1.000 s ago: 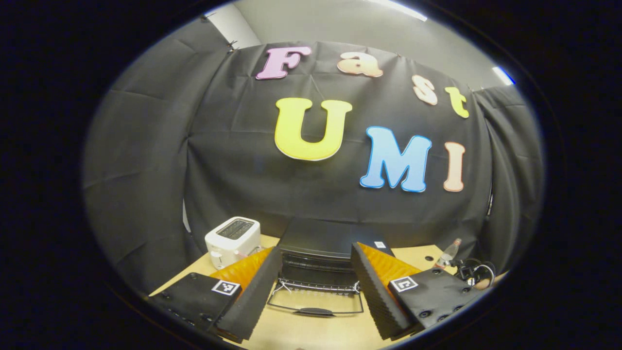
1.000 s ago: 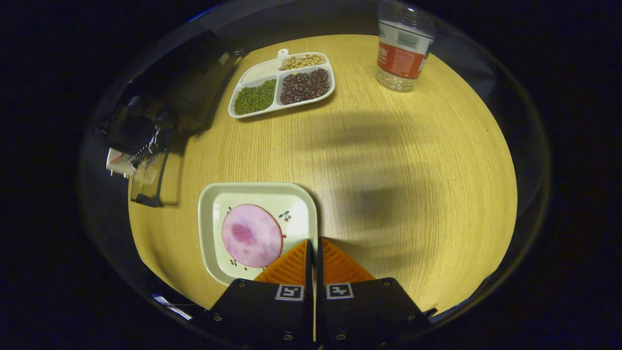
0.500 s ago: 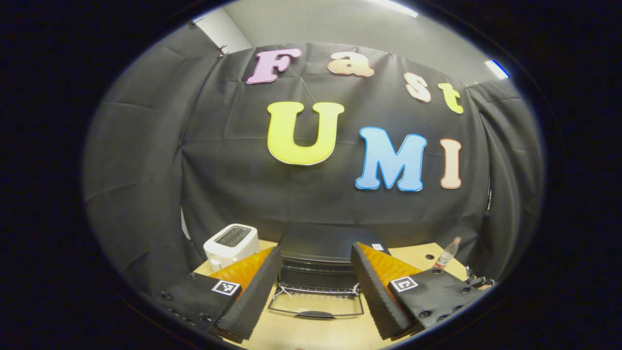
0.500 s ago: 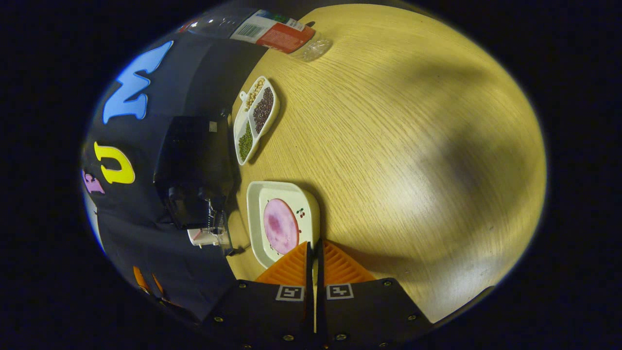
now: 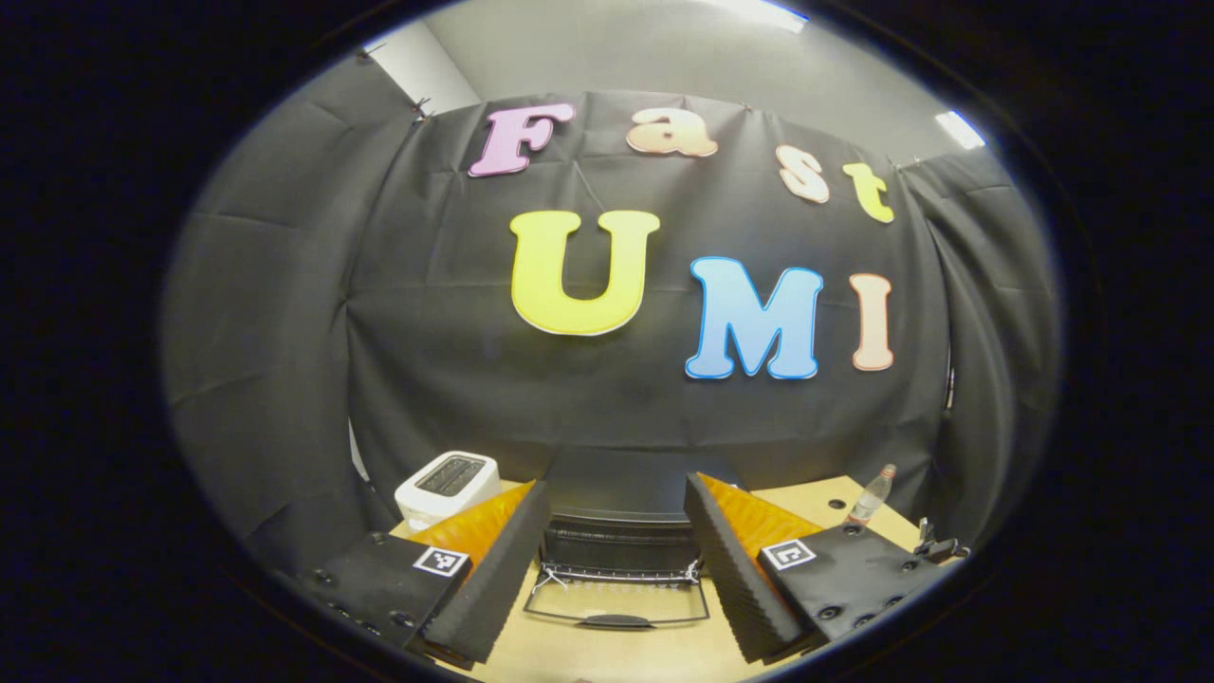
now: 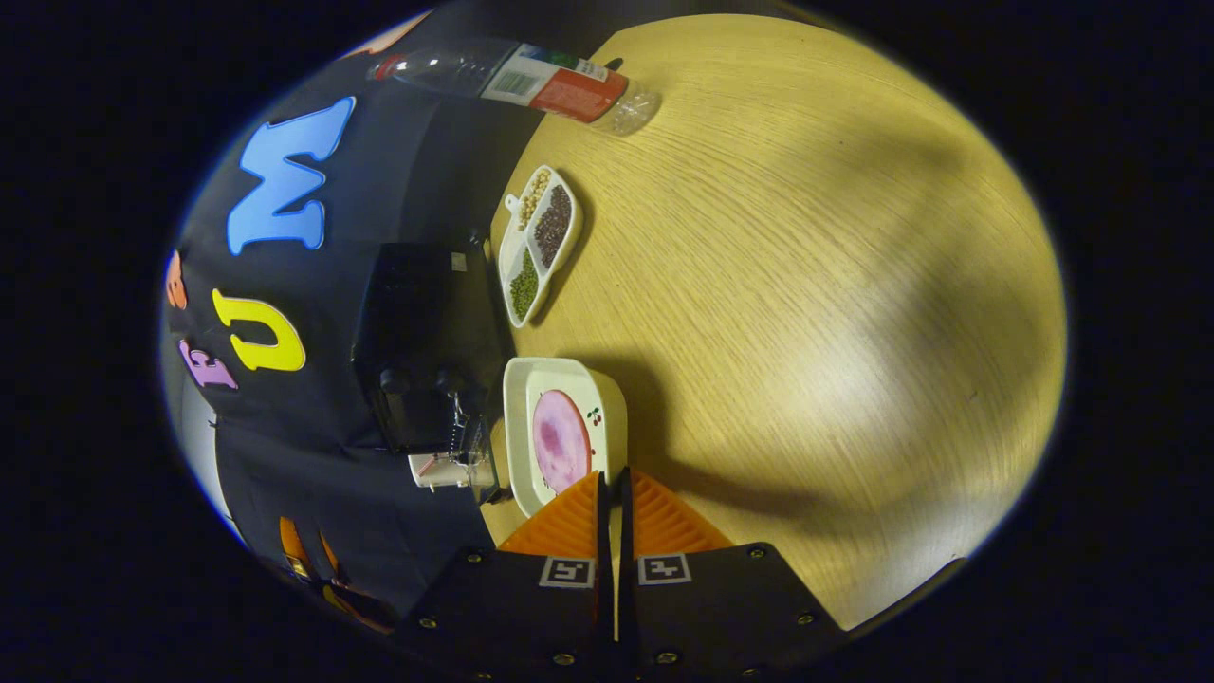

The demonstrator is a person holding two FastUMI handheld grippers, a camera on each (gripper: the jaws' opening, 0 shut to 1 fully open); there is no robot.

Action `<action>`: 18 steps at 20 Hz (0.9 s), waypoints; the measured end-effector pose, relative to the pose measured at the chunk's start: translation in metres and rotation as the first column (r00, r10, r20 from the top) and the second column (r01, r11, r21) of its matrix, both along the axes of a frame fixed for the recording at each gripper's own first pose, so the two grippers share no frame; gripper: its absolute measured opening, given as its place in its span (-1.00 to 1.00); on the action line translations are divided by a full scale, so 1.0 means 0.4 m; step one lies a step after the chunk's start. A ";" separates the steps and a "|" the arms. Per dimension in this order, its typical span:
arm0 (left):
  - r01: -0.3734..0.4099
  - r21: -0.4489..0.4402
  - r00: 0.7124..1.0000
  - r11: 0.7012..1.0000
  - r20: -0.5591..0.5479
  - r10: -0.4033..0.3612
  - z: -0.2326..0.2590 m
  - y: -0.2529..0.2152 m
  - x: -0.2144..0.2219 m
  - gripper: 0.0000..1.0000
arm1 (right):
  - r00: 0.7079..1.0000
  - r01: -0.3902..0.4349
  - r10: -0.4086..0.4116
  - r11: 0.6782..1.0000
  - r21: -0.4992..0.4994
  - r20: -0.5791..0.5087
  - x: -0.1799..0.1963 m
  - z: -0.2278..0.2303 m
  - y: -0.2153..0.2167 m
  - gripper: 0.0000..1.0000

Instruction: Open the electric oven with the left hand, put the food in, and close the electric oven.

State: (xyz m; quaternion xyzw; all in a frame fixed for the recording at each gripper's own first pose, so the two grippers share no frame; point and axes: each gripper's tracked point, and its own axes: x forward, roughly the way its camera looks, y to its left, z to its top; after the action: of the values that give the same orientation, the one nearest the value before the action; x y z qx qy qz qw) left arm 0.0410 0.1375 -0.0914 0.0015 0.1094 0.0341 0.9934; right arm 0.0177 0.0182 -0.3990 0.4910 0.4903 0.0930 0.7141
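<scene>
In the left gripper view, a white toaster is seen at the left on the wooden table, against the black cloth wall. Just to its right the black electric oven is seen, its glass door folded down flat toward the camera so that the wire rack at the mouth is exposed. The left gripper is held in front of the oven with its jaws released and spread wide, the lowered door lying between them with nothing grasped. Farther right, a plastic bottle is seen standing near the table's back edge.

In the right gripper view the scene is turned on its side. The oven is seen at the left with its door lowered, and a divided tray of beans is set just beside it. Below the tray, a white square plate is seen on the table, carrying the food, a round pink slice. The plate sits just in front of the oven's open door. The right gripper is held at the plate's near edge with its jaws clenched together; whether the rim is pinched between them cannot be told. The bottle is seen at the top.
</scene>
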 end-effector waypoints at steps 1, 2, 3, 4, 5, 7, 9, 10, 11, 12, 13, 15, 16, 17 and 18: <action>0.002 -0.004 1.000 1.000 0.013 -0.002 0.013 0.003 -0.002 1.00 | 1.000 -0.001 0.001 1.000 0.004 0.015 0.002 0.022 0.029 -0.95; 0.005 -0.008 1.000 1.000 0.029 -0.005 0.024 0.006 -0.003 1.00 | 1.000 -0.003 0.002 1.000 0.005 0.029 -0.002 0.045 0.050 -0.95; 0.010 -0.011 0.999 1.000 0.045 -0.010 0.037 0.010 -0.005 1.00 | 0.999 -0.001 0.001 1.000 0.005 0.042 -0.019 0.064 0.062 -0.95; 0.014 -0.015 0.998 1.000 0.057 -0.013 0.051 0.013 -0.006 1.00 | 0.999 -0.001 0.000 1.000 0.006 0.053 -0.022 0.084 0.086 -0.95; 0.022 -0.021 0.997 1.000 0.069 -0.020 0.064 0.020 -0.011 1.00 | 0.998 -0.001 0.001 1.000 0.006 0.061 -0.033 0.099 0.112 -0.95; 0.034 -0.027 0.995 0.999 0.094 -0.032 0.089 0.035 -0.017 1.00 | 0.998 0.000 -0.001 1.000 0.007 0.070 -0.048 0.131 0.171 -0.95; 0.043 -0.020 0.993 0.999 0.109 -0.041 0.101 0.060 -0.023 1.00 | 0.997 0.008 -0.008 1.000 0.002 0.075 -0.050 0.155 0.235 -0.95; 0.043 -0.012 0.993 0.999 0.112 -0.041 0.104 0.075 -0.028 1.00 | 0.997 0.016 -0.016 1.000 -0.002 0.075 -0.050 0.165 0.266 -0.95; 0.041 -0.008 0.993 0.999 0.113 -0.040 0.103 0.090 -0.034 1.00 | 0.997 0.027 -0.026 1.000 -0.006 0.073 -0.050 0.174 0.298 -0.95; 0.036 -0.008 0.993 0.999 0.114 -0.035 0.104 0.107 -0.043 1.00 | 0.997 0.039 -0.038 0.999 -0.011 0.070 -0.045 0.180 0.330 -0.95; 0.031 -0.009 0.993 0.999 0.117 -0.029 0.105 0.124 -0.050 1.00 | 0.996 0.050 -0.049 0.999 -0.013 0.071 -0.039 0.189 0.365 -0.95; 0.019 -0.008 0.992 1.000 0.122 -0.018 0.107 0.160 -0.068 0.98 | 0.995 0.079 -0.078 0.997 -0.022 0.066 -0.021 0.192 0.426 -0.95; 0.012 -0.006 0.992 1.000 0.124 -0.012 0.109 0.178 -0.075 0.97 | 0.994 0.093 -0.092 0.995 -0.025 0.061 -0.006 0.190 0.453 -0.95; 0.004 -0.003 0.992 1.000 0.125 -0.003 0.107 0.196 -0.082 0.95 | 0.993 0.108 -0.106 0.994 -0.027 0.058 0.003 0.193 0.476 -0.95; -0.006 -0.002 0.992 1.000 0.124 0.006 0.108 0.215 -0.090 0.94 | 0.991 0.119 -0.117 0.993 -0.027 0.059 0.012 0.193 0.500 -0.95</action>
State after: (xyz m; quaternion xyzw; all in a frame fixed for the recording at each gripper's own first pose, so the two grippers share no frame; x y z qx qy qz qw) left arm 0.0051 0.2236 -0.0483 -0.0015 0.0474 0.0369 0.9982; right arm 0.0224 0.2183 -0.3219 0.5052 0.4411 0.0572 0.7396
